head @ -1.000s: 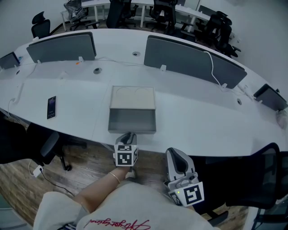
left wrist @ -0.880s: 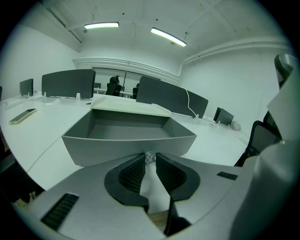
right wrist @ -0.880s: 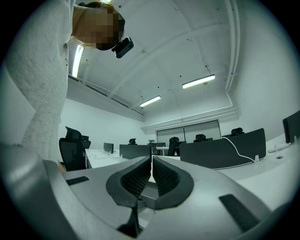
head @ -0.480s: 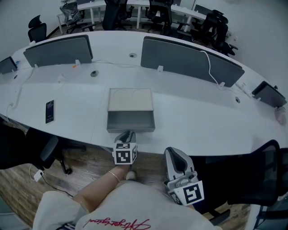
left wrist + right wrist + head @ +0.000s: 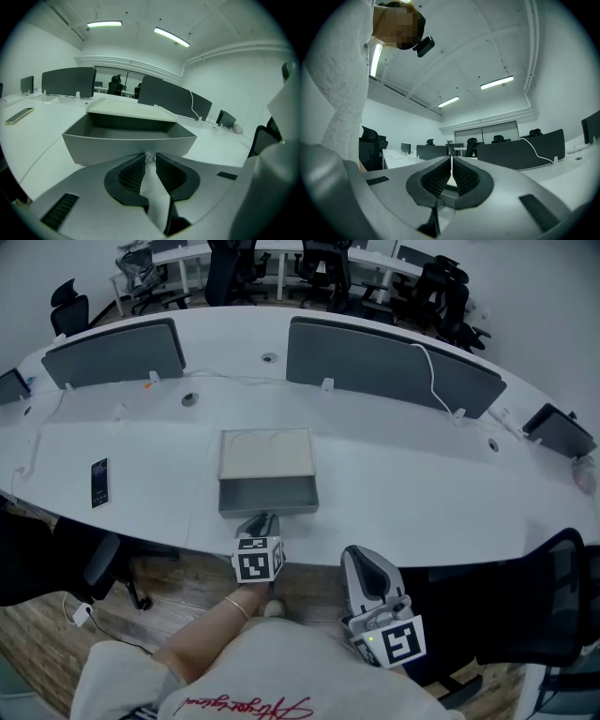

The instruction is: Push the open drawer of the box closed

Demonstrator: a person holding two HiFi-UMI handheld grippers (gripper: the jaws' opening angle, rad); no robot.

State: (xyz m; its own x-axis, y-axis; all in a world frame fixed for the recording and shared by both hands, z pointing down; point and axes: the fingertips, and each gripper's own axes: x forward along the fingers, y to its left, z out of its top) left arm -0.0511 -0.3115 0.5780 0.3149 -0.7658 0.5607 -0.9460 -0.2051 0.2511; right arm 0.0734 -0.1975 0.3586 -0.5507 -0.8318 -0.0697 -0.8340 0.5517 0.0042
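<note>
The box (image 5: 266,454) has a cream lid and lies on the white table (image 5: 422,493). Its grey drawer (image 5: 267,495) is pulled out toward me and is empty inside. In the left gripper view the drawer front (image 5: 126,147) fills the middle. My left gripper (image 5: 264,519) is at the middle of that front, its jaws nearly together with a small shiny knob (image 5: 149,158) filling the gap between the tips (image 5: 149,155). My right gripper (image 5: 364,557) hangs below the table edge, apart from the box. It is shut on nothing and points level across the room (image 5: 451,158).
A phone (image 5: 98,482) lies flat at the table's left. Grey divider panels (image 5: 384,360) (image 5: 112,351) stand behind the box, with a white cable draped over the right one. A black chair (image 5: 534,615) is at my right, and wooden floor shows beneath me.
The head view has drifted a little, so the box sits slightly higher and further left in it. Both grippers keep their places, the left still at the drawer front.
</note>
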